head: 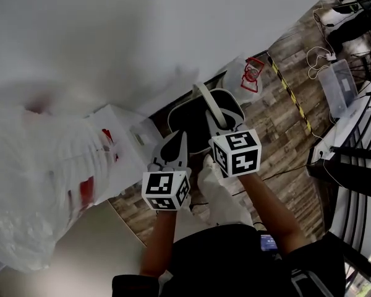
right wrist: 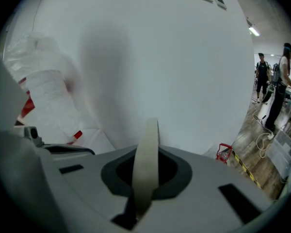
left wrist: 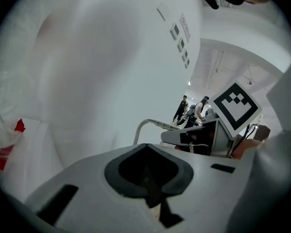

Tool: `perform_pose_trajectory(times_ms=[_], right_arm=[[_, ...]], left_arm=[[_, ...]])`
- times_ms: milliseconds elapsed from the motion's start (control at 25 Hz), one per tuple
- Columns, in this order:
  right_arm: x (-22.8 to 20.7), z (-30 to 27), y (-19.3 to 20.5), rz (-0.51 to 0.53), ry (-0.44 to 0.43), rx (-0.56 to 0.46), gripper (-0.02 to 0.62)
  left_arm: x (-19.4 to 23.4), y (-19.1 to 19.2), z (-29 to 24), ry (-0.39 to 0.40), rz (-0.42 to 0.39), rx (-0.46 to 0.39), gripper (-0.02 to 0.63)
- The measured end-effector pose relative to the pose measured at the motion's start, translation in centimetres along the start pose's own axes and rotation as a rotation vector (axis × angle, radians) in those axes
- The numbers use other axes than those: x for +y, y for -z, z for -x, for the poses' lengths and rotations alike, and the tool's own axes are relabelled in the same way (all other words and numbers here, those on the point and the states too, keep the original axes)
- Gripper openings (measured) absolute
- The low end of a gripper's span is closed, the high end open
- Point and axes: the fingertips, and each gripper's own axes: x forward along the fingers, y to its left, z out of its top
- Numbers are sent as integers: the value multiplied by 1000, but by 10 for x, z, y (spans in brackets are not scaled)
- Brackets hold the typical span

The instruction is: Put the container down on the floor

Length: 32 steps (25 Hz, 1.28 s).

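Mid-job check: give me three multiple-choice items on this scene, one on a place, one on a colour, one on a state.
1. The striped tape lies: A on the wooden floor; B on the wall; C on the ceiling.
2. The handle is: A red; B blue; C cream.
3. The right gripper is: A wide open; B shut on the handle; C shut on nothing.
Answers: A, the tape crosses the planks in the head view; C, the right gripper view shows a pale cream strip; B, the jaws pinch that strip between them.
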Motion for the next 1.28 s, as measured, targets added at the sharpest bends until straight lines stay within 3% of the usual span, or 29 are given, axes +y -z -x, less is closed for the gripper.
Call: perform_pose_trajectory(times_ms=[1280], right_arm=[[-30, -144, 169, 55, 1, 336, 31]], left_arm=[[79, 172, -83, -53, 170, 238, 17]])
